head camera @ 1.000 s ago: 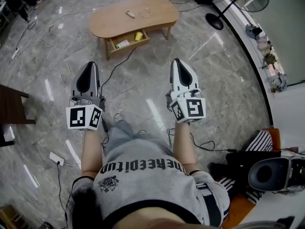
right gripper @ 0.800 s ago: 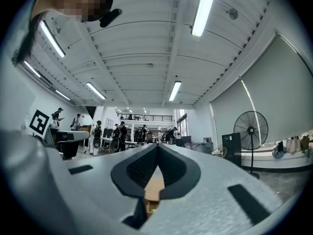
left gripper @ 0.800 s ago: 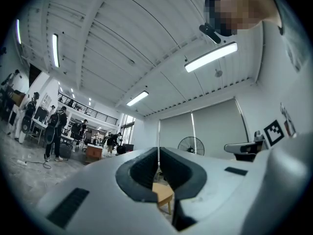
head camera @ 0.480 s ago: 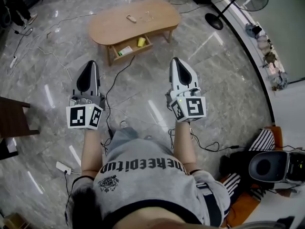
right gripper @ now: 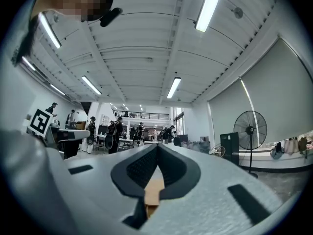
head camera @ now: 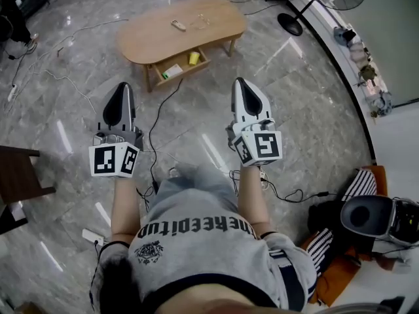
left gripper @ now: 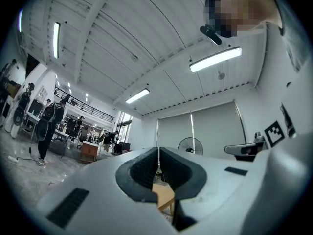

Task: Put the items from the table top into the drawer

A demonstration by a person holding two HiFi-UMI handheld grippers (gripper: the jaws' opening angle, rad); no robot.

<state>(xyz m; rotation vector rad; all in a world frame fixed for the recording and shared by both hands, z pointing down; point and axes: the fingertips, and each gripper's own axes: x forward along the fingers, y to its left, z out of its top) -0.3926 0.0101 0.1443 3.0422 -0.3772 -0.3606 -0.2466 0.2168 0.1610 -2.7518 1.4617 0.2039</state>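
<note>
The oval wooden table (head camera: 150, 34) stands far off, its drawer (head camera: 171, 70) open on the near side. The left gripper (head camera: 123, 91) and right gripper (head camera: 241, 87) are well short of it, jaws together and empty. A small remote-like item (head camera: 177, 25) and a clear item (head camera: 201, 22) lie on top. This looks like the approach; next, close in and open one gripper's jaws over an item.

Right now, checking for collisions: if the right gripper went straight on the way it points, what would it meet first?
Nothing close: the right gripper aims over bare floor toward the wooden table. Its own view shows the table below its line, so it likely passes above, though depth is unclear.
</note>
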